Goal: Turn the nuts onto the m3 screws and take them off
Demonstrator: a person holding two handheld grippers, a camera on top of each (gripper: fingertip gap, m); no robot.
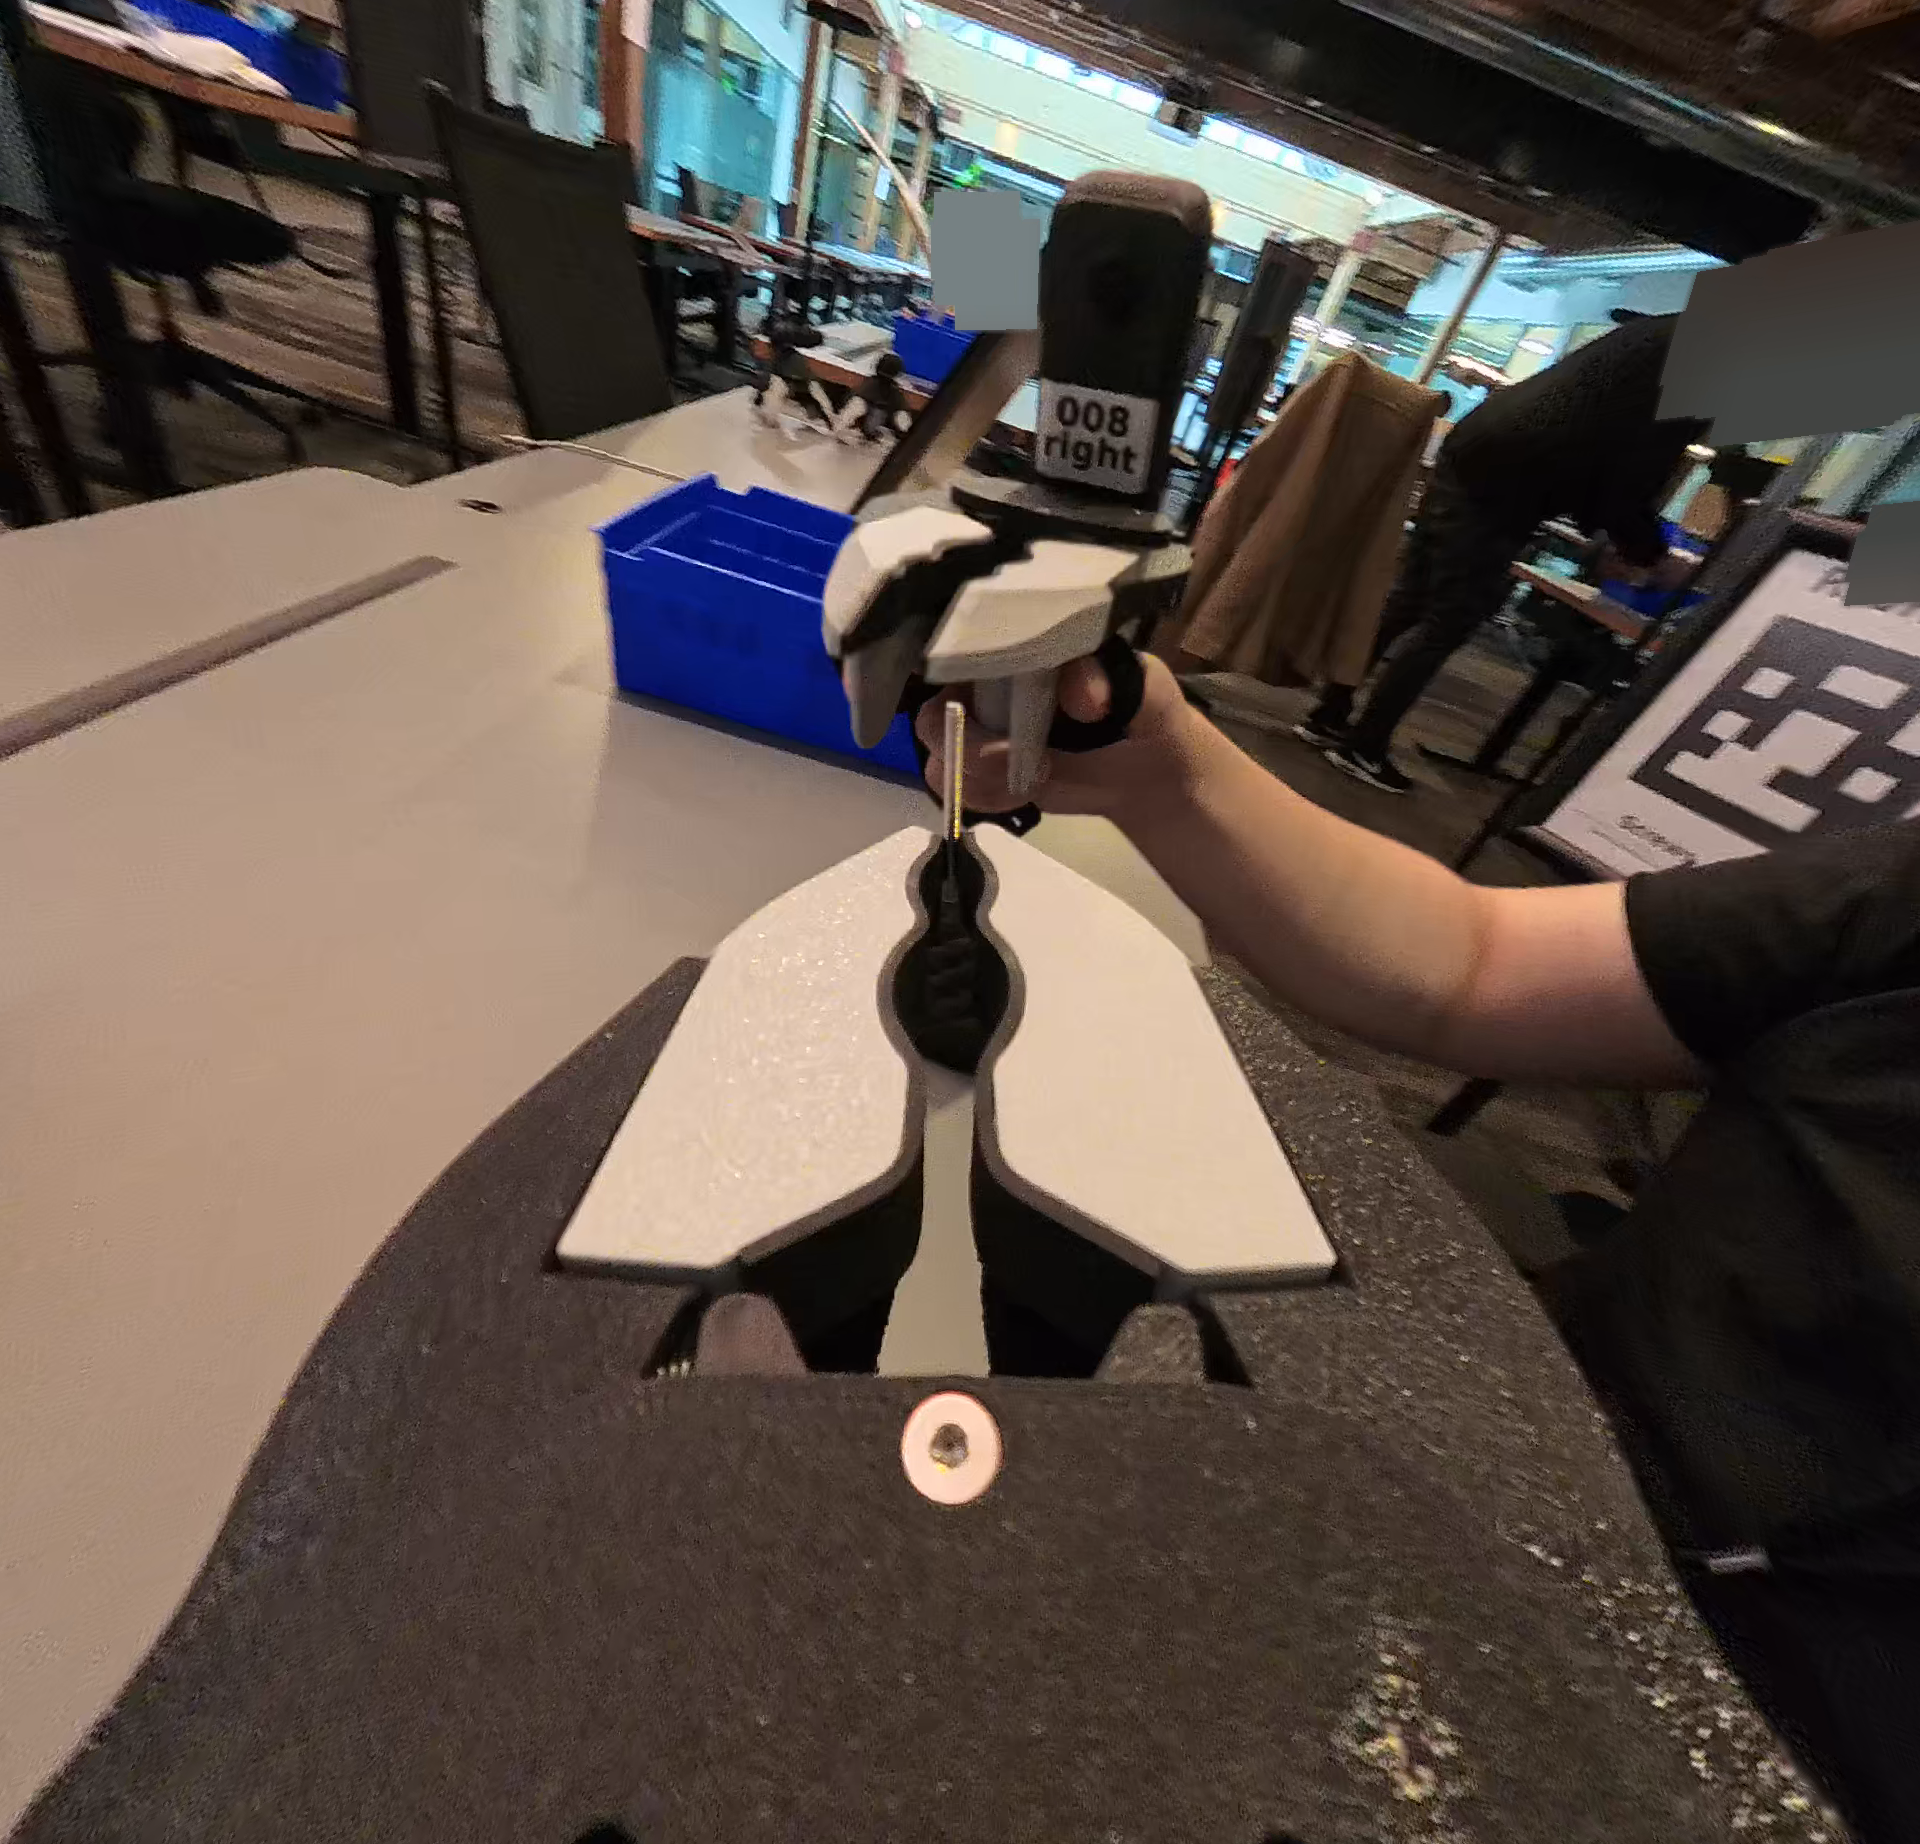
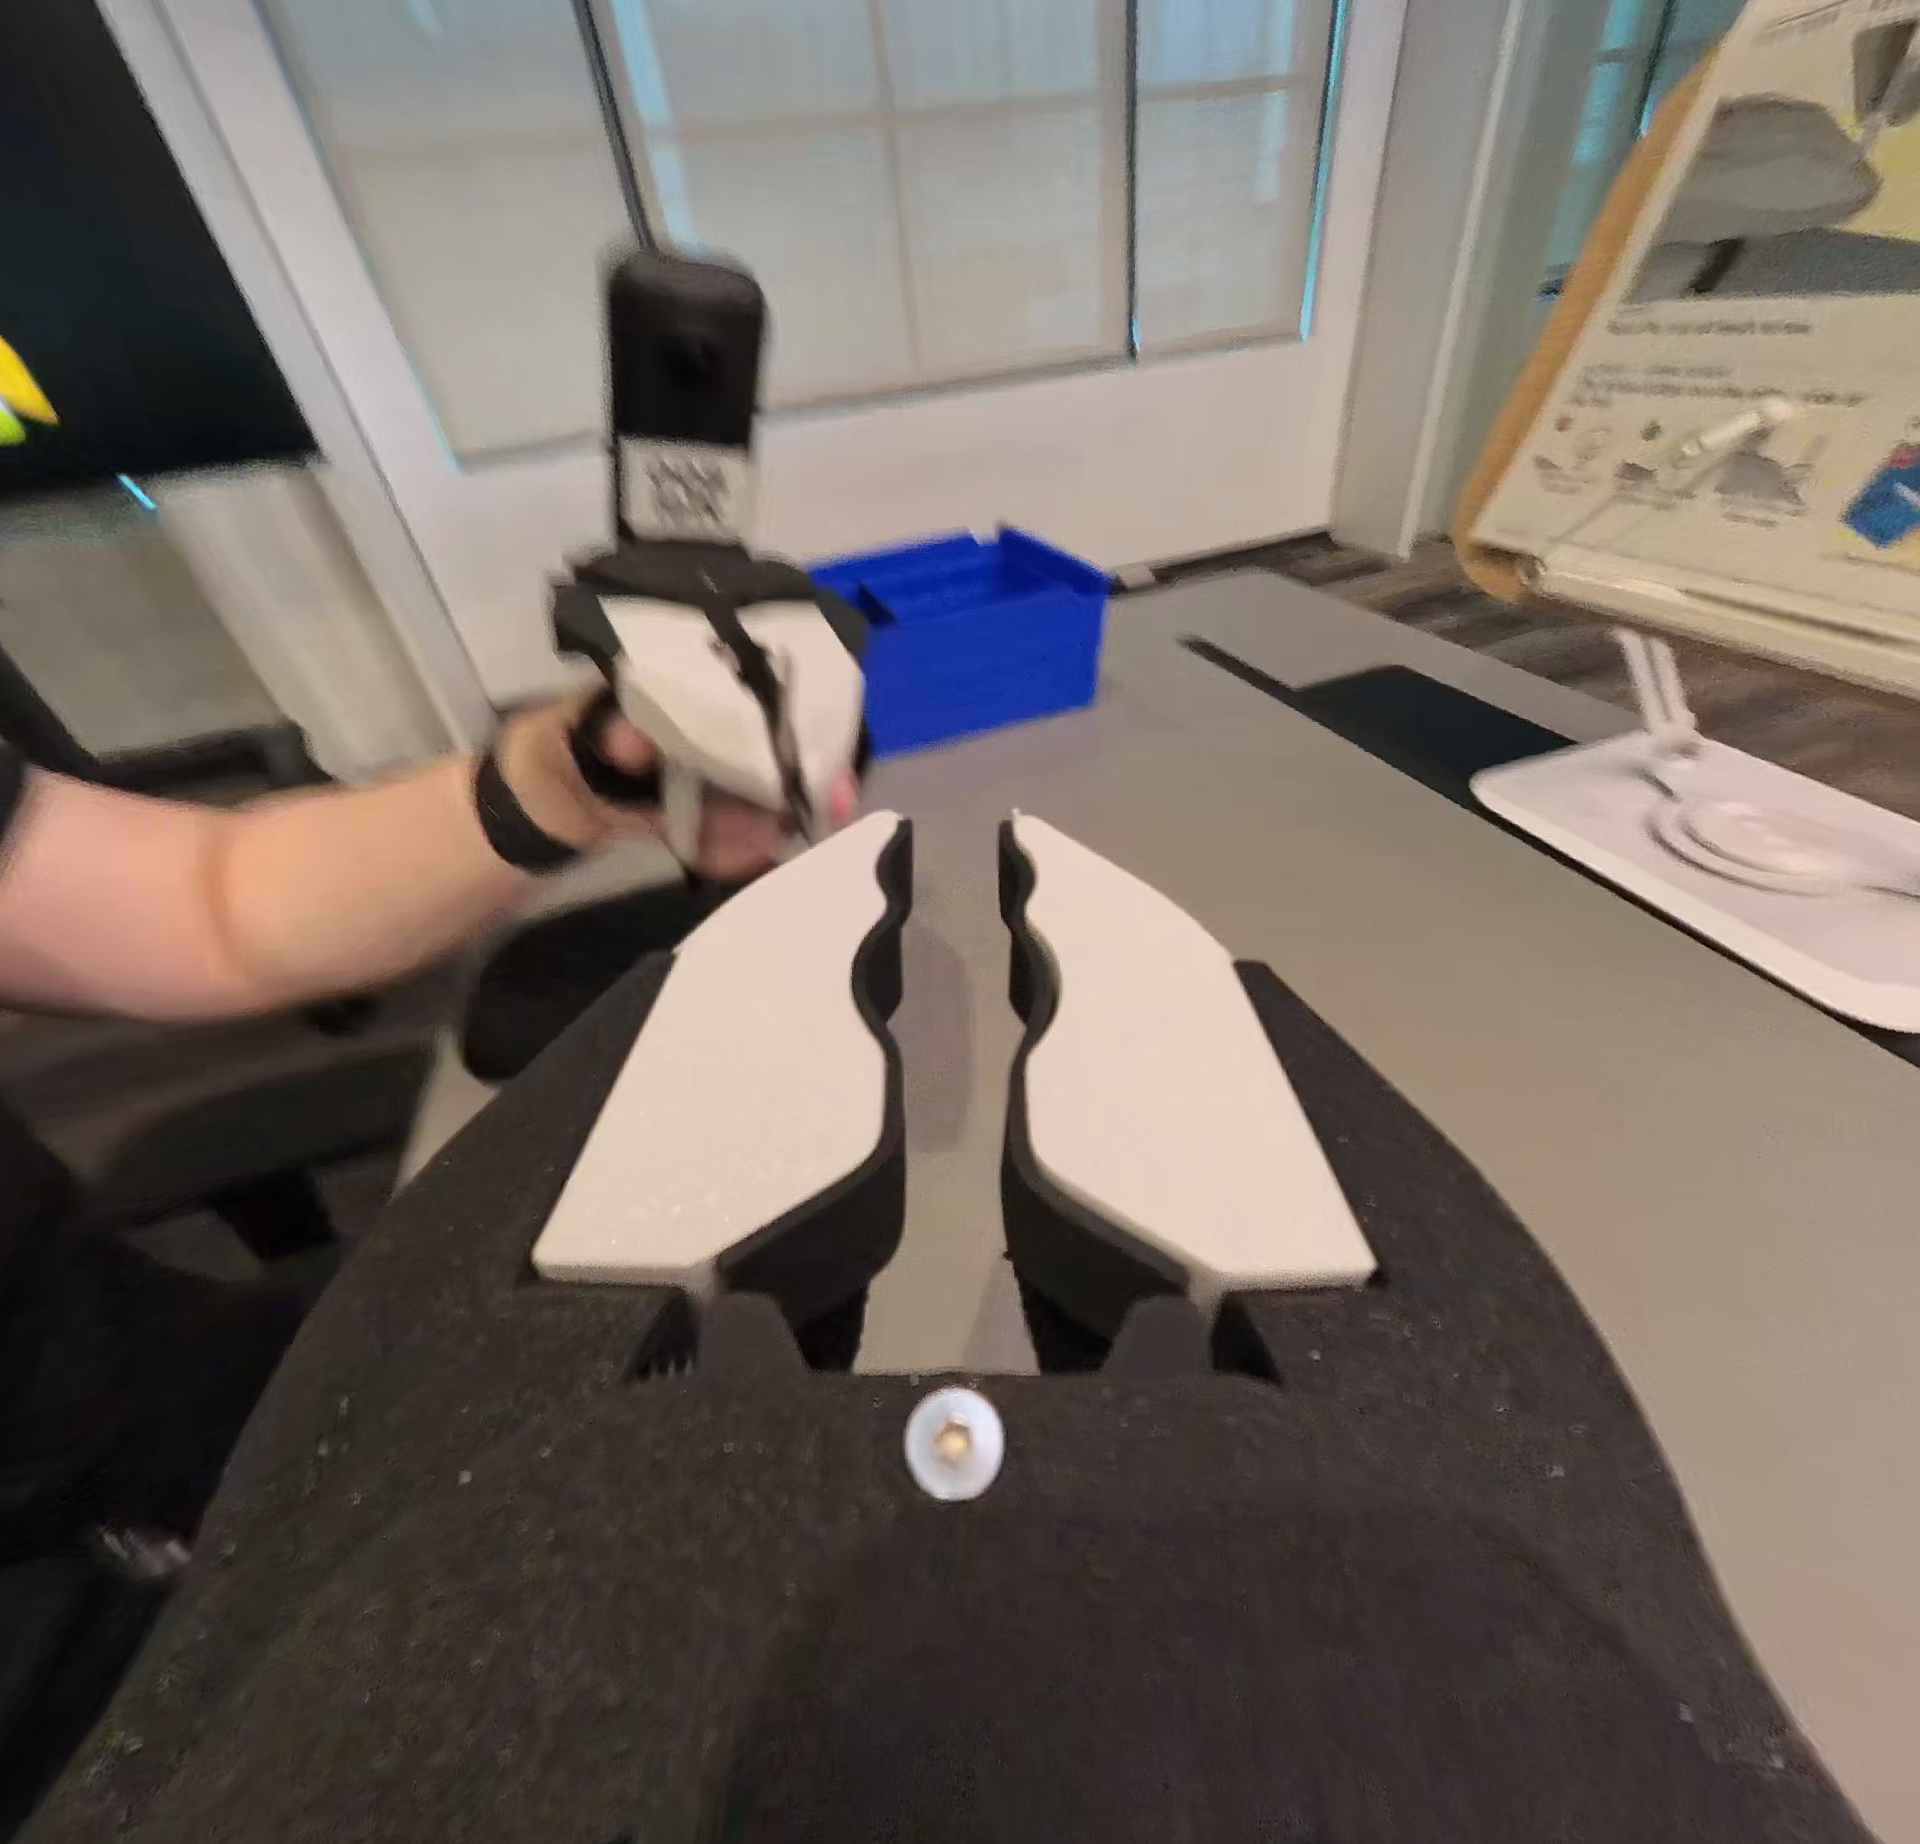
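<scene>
My left gripper (image 1: 954, 838) is shut on a thin silver M3 screw (image 1: 954, 766), which sticks out forward past the fingertips. Something black sits in the hollow between the fingers, behind the screw. My right gripper (image 2: 954, 830) is open with nothing between its fingers. In the left wrist view it (image 1: 945, 724) faces the left gripper, and the screw's tip lies close to its fingers. I cannot tell whether they touch. The left gripper (image 2: 805, 776) shows blurred in the right wrist view. I see no nut in either view.
A blue bin (image 1: 727, 599) stands on the grey table (image 1: 312, 807) behind the grippers; it also shows in the right wrist view (image 2: 977, 641). A white tray-like base (image 2: 1714, 859) and a propped poster board (image 2: 1714, 288) stand at the right. A person (image 1: 1538, 506) stands beyond the table. Across from one pair of fingers to the other is roughly 5 centimetres.
</scene>
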